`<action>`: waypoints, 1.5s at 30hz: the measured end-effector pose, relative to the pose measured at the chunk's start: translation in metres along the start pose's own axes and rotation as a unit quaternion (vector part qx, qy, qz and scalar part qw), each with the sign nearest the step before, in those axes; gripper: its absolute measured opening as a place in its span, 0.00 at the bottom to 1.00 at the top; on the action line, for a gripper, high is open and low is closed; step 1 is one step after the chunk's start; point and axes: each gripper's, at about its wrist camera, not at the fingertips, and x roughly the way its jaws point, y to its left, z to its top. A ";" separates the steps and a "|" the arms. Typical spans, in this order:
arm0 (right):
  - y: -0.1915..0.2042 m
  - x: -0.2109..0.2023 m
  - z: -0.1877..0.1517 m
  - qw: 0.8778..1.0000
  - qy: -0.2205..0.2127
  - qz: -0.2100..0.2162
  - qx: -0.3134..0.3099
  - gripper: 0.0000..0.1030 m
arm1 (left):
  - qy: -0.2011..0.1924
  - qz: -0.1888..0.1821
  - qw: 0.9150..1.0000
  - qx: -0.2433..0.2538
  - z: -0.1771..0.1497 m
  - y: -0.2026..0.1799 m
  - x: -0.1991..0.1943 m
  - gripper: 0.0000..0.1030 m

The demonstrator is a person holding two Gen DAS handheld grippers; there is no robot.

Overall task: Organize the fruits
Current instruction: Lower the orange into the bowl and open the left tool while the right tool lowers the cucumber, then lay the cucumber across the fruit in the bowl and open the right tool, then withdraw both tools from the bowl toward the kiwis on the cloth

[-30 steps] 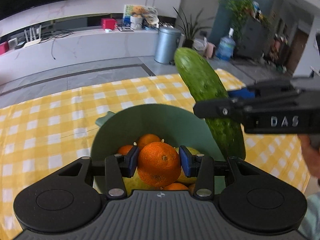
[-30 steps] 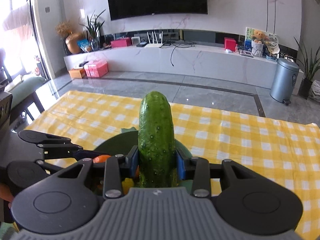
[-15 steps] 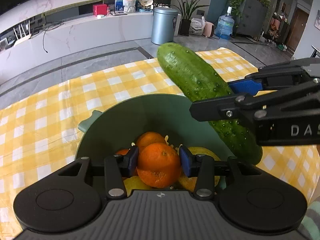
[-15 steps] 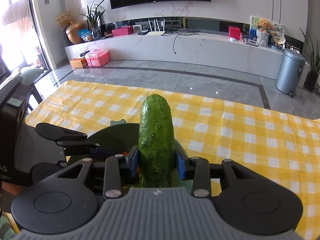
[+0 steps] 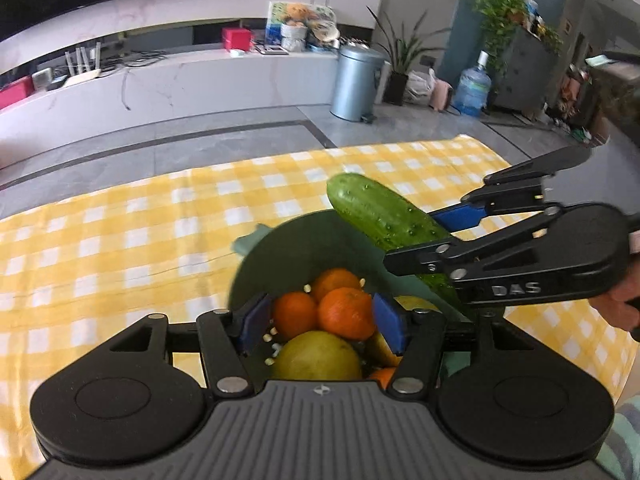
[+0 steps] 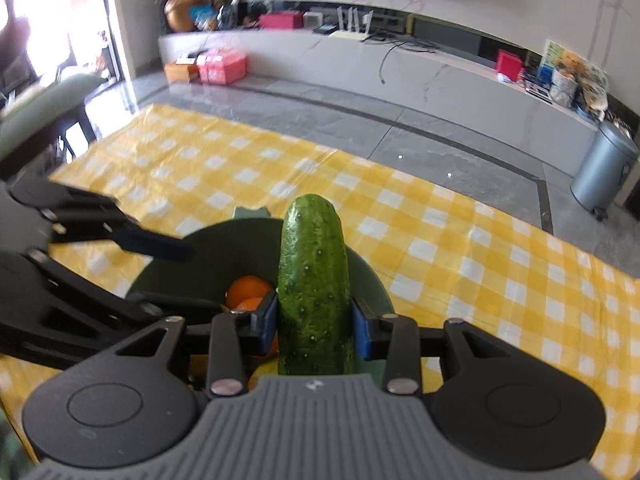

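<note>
Released a moment ago, the mandarin [image 5: 347, 312] that sat pinched between the left gripper's [image 5: 320, 322] blue pads now rests on the heap in the green bowl [image 5: 280, 256], touching another mandarin beside it and a yellow-green pear [image 5: 318, 356] below. That gripper's jaws have just been opening and stand spread, the pads clear of the fruit on both sides, so I judge this piece delivered. Meanwhile the cucumber [image 6: 314, 280] has come lower and now slants over the bowl's right rim instead of standing high above it. The right gripper [image 6: 314, 326] is clamped on its lower part, both pads pressing the skin, the tip pointing toward the far edge of the table. It looks to be the next thing to go in.

The bowl stands on a yellow-and-white checked tablecloth [image 5: 120, 240], near the table's near edge. The heap is already high, and the left gripper hangs directly over it, just beside the right one; it will probably have to draw clear first. A long cucumber may lie across the rim rather than settle inside. Beyond the table are a grey floor, a white cabinet and a metal bin [image 5: 356, 80].
</note>
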 end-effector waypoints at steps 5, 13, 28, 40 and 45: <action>0.018 0.015 0.009 0.996 0.036 -0.029 -0.078 0.34 | -0.017 0.034 0.999 -0.023 -0.015 0.002 -0.015 0.68; 0.035 0.037 0.012 0.983 0.091 -0.036 -0.158 0.34 | -0.021 0.026 0.998 -0.048 -0.034 0.003 -0.023 0.68; 0.035 0.030 0.014 0.985 0.101 -0.066 -0.124 0.38 | -0.030 0.018 0.998 -0.061 -0.044 -0.003 -0.029 0.68; 0.042 -0.029 -0.003 0.996 0.031 -0.058 -0.061 0.38 | -0.033 0.020 0.999 -0.027 -0.047 -0.029 -0.049 0.68; 0.047 -0.062 -0.030 0.998 -0.014 -0.053 -0.001 0.38 | -0.035 0.012 0.999 -0.014 -0.053 -0.042 -0.061 0.68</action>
